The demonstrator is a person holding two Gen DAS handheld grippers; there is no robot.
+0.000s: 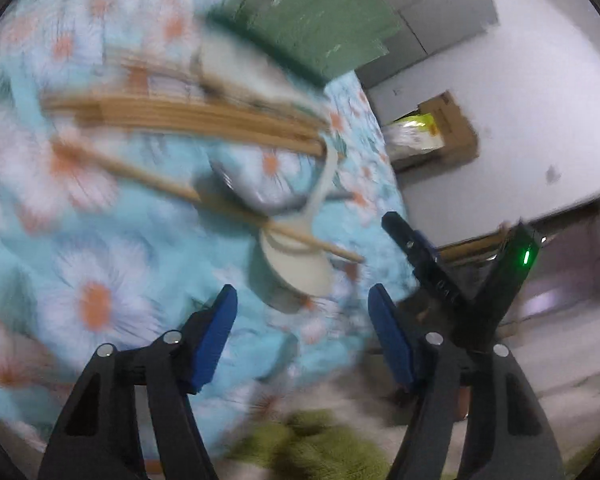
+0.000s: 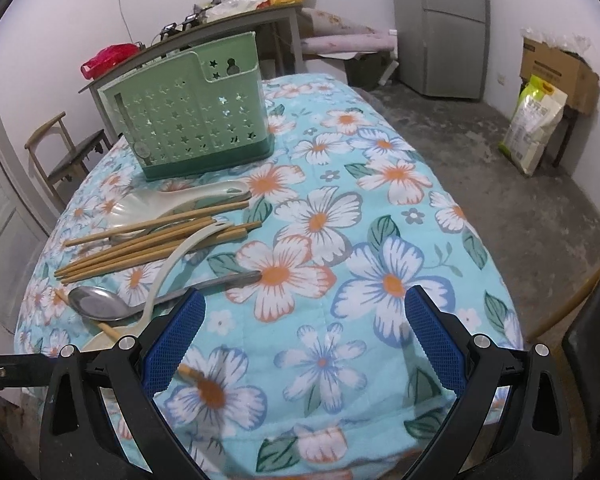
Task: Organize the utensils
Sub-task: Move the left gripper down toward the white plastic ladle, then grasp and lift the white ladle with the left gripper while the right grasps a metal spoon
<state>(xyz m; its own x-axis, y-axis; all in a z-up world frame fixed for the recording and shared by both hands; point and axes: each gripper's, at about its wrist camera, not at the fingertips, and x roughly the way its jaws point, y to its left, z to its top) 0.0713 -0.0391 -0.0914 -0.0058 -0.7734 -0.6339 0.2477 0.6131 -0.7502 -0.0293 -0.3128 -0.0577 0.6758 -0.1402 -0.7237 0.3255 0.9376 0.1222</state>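
Left wrist view, heavily motion-blurred: left gripper (image 1: 302, 312) pitched down over the near table edge, blue pads apart, nothing between them. Just ahead lies the cream ladle (image 1: 300, 264), bowl nearest the fingertips, one chopstick (image 1: 312, 240) crossing it. Further off, the chopstick bundle (image 1: 188, 114) and green utensil caddy (image 1: 312, 12), cut off at the top. Something metal, probably a spoon bowl (image 1: 236, 180), sits under the ladle handle; blur makes it hard to say. The right gripper's black body (image 1: 460, 276) enters at right.

Right wrist view, sharp: right gripper (image 2: 304, 340) angled down over bare floral tablecloth (image 2: 380, 208), jaws wide, holding nothing. Utensils lie to its left: metal spoon (image 2: 96, 300), ladle (image 2: 172, 256), chopsticks (image 2: 148, 240), a white rice paddle (image 2: 180, 198). Ladle bowl hidden behind the left finger. Caddy (image 2: 192, 116) stands upright behind them.
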